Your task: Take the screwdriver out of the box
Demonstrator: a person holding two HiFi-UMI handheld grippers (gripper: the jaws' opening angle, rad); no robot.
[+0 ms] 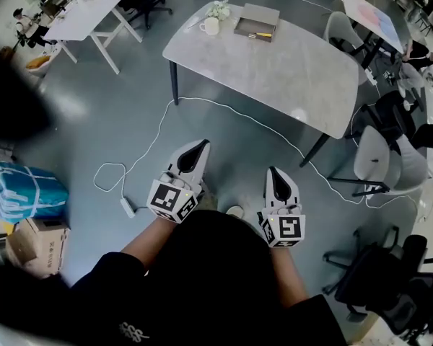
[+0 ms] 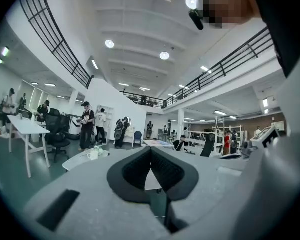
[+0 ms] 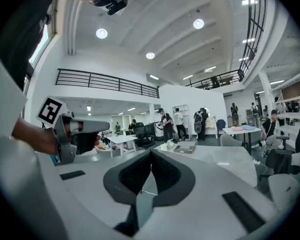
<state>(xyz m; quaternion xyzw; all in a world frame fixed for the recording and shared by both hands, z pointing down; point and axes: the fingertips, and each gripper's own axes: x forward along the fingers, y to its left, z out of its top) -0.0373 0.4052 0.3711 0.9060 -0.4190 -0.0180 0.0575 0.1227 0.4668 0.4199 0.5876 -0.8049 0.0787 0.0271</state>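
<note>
While the screwdriver (image 1: 260,34) lies boxed, the right tool (image 1: 273,171) hangs well apart.

**A:** How is the light?

**B:** Bright and even. The round ceiling lamps (image 2: 164,55) burn out to white discs in both gripper views. In the head view the grey floor (image 1: 94,121) has a pale sheen and the table (image 1: 274,71) a small bright spot. Shadows are faint.

**A:** Sharp?

**B:** The distance is fairly crisp. Up close, the left gripper (image 2: 151,151) and right gripper (image 3: 151,154) look soft. A dark blurred mass (image 1: 7,99) covers the head view's left edge.

**A:** Distortion?

**B:** Strong fisheye. The balcony railings (image 2: 55,39) bow, and both gripper views have black corners.
</note>
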